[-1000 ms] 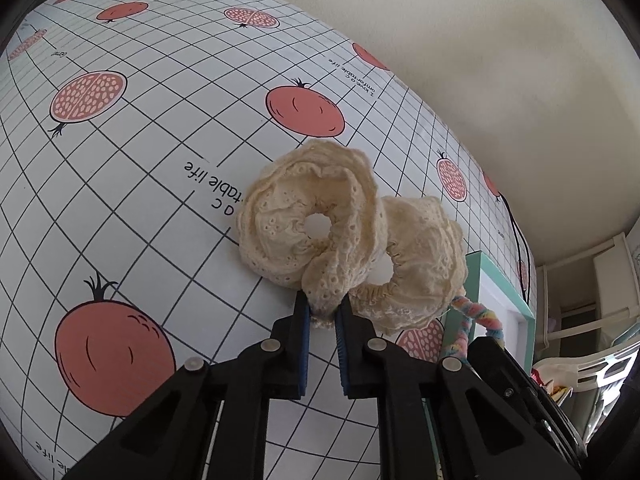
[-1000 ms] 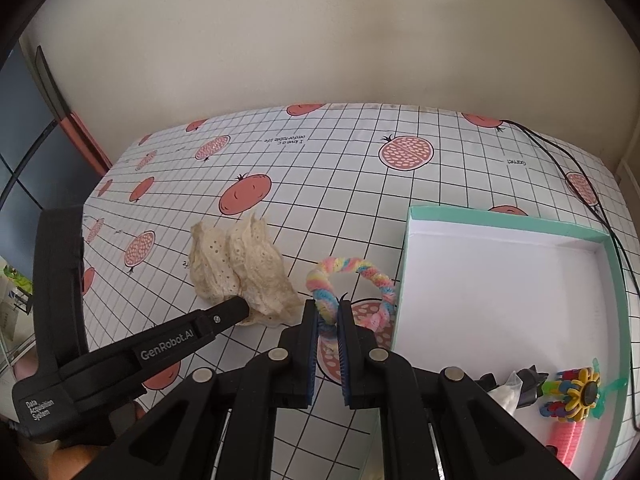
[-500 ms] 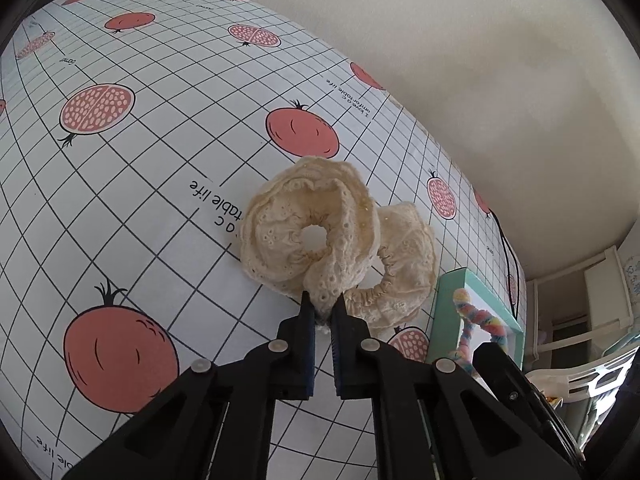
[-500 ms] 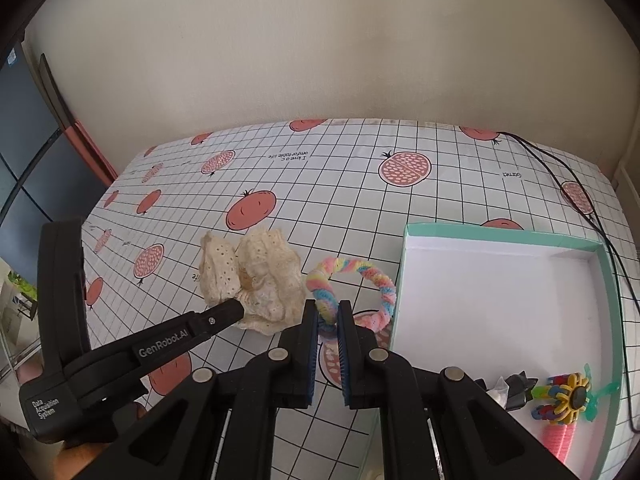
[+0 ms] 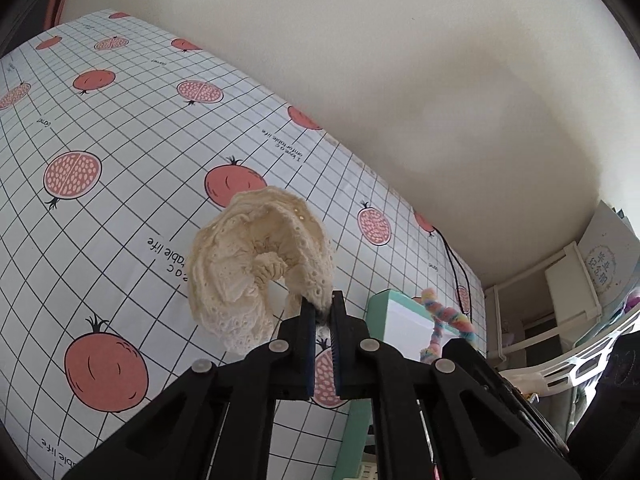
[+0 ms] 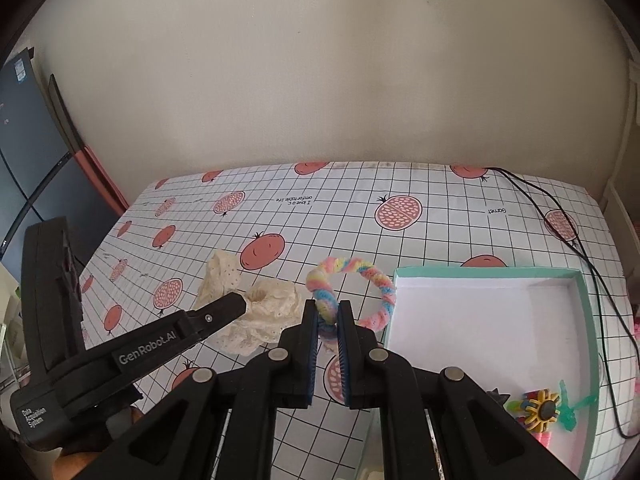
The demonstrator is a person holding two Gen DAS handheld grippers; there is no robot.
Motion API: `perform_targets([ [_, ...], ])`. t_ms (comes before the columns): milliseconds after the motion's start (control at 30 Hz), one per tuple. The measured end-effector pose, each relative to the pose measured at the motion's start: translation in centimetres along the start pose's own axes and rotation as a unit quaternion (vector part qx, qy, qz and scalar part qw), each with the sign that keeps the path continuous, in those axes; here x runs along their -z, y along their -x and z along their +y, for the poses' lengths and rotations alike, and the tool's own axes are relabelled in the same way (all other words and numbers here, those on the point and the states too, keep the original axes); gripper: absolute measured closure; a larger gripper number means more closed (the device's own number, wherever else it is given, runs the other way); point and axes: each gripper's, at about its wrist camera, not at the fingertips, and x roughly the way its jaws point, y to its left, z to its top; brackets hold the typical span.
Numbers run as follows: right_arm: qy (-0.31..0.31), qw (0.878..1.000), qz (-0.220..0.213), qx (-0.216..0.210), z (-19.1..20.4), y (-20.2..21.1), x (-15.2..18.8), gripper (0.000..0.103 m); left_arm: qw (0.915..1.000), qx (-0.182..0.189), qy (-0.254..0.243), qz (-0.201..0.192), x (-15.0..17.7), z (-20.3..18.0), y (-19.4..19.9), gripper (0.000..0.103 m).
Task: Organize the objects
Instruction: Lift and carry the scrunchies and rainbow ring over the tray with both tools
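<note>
Now both lifted off surface: left gripper point(image 5: 320, 312) jaws clenching lace scrunchie point(image 5: 260, 272), right gripper point(image 6: 328, 320) jaws clenching rainbow scrunchie point(image 6: 352, 284); teal box point(image 6: 584, 320) likely next.

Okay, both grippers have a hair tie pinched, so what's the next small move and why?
Probably carry the right gripper a little to the right, so the rainbow hair tie it pinches hangs over the teal box. The tie sits just left of the box rim, and the box already holds small hair accessories. The left gripper can follow with the cream scrunchie.
</note>
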Motion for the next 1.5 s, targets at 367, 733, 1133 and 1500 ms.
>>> perform_targets([
  [367,-0.027,1.0,-0.016,-0.004,-2.0,1.9,-0.8,0.093,0.9987,0.029,-0.032,-0.026,-0.2,-2.7,1.8,0.097],
  [733,-0.073,0.997,-0.003,0.014,-6.0,2.5,-1.0,0.093,0.997,0.044,-0.062,-0.015,1.1,-4.5,1.4,0.097],
  [1133,-0.145,0.988,0.025,0.049,-11.5,3.1,0.1,0.093,0.9855,0.092,-0.14,0.028,4.8,-9.2,-0.4,0.097],
  [1500,-0.159,0.984,0.038,0.075,-13.2,3.0,1.1,0.093,0.9747,0.1,-0.187,0.07,7.6,-11.2,-2.7,0.097],
])
